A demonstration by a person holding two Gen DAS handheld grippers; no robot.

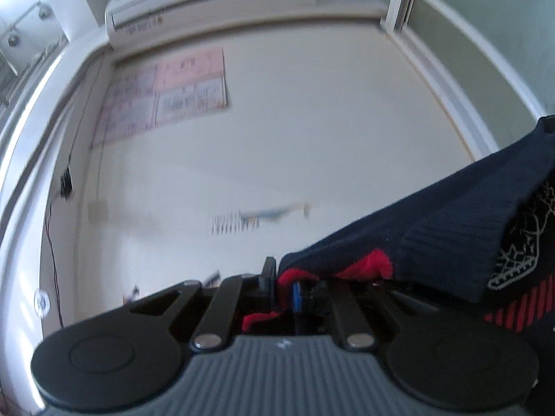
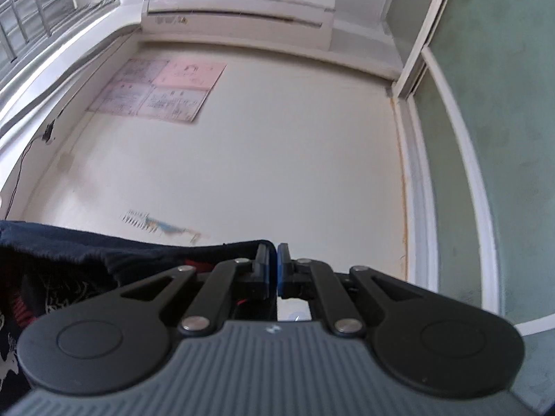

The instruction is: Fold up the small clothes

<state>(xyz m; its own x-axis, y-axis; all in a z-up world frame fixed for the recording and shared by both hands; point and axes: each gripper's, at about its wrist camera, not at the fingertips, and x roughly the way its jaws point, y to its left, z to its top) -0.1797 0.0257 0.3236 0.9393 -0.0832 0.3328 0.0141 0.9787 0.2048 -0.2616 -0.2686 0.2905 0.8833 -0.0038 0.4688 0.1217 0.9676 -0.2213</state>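
Note:
A small navy knit garment with red trim and a white printed pattern hangs in the air between the grippers. My left gripper is shut on its red-edged corner, and the cloth stretches away to the right. My right gripper is shut on the garment's other navy edge, and the cloth trails off to the left. Both grippers point upward at a wall, so the garment is lifted. The rest of the garment is out of view.
Both views face a cream wall with a pink and white poster and an air conditioner above it. A green glass partition with white frame stands on the right. A window with bars is at left.

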